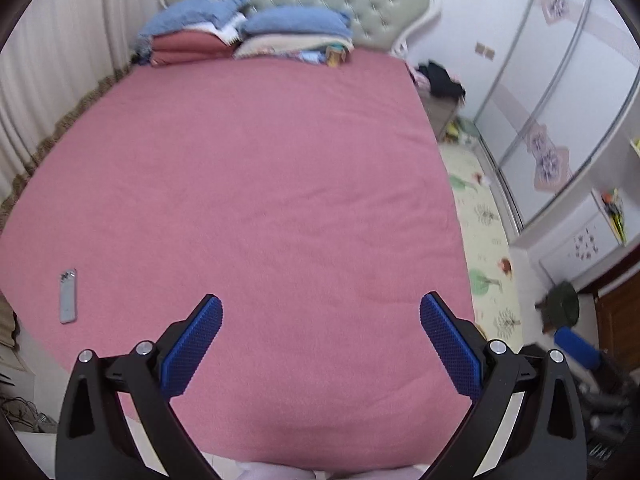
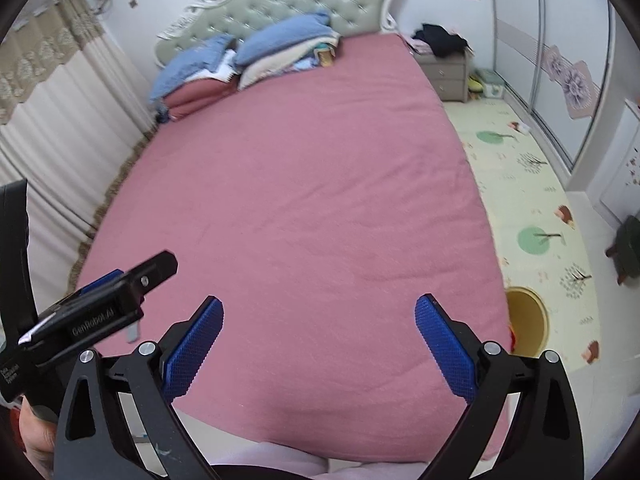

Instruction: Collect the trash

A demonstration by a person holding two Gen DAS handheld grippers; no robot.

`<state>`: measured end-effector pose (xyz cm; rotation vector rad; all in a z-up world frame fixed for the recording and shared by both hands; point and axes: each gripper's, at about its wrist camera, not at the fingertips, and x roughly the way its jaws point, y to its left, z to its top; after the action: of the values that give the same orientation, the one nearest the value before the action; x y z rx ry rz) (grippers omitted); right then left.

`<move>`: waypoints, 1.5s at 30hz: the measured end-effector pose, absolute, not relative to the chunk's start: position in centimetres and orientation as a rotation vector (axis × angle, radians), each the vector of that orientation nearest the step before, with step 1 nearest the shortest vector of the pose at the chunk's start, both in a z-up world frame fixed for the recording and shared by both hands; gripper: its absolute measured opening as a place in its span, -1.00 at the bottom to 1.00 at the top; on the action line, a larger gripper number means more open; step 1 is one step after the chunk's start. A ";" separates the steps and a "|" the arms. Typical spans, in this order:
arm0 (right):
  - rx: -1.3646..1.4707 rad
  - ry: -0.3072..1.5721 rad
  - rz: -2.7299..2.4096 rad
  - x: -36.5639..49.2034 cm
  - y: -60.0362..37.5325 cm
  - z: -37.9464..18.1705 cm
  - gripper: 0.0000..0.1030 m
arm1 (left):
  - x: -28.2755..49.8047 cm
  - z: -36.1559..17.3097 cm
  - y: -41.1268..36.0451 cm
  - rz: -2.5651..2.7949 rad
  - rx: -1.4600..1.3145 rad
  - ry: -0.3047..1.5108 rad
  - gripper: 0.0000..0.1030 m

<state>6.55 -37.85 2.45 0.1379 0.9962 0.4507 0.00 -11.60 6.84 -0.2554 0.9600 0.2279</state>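
Right wrist view: right gripper (image 2: 319,344) gapes empty over the pink bed (image 2: 300,184), yellow bin (image 2: 528,320) just beside it.

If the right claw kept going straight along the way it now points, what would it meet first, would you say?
Most likely the pink bedspread: the open right claw points down at its bare middle, with nothing between. Depth is hard to judge through the fisheye.

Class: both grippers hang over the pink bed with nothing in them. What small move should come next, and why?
Probably swing the right gripper towards the small scrap on the play mat near the wardrobe: both grippers are open and empty, and the bed shows no trash, only a phone.
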 end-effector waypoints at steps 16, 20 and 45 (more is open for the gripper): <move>0.155 0.915 0.468 6.7 -35.6 4.1 0.81 | -0.8 9.4 -9.5 0.320 -0.257 0.865 0.92; 0.156 0.908 0.462 6.8 -35.6 4.2 0.81 | -0.8 9.5 -9.4 0.312 -0.246 0.868 0.92; 0.129 0.914 0.460 7.0 -35.5 4.6 0.83 | -0.3 9.0 -10.2 0.249 -0.261 0.893 0.92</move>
<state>7.02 -35.49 4.58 0.1295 0.9138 0.4597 -0.28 -10.21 8.97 -0.2612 0.8935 0.2494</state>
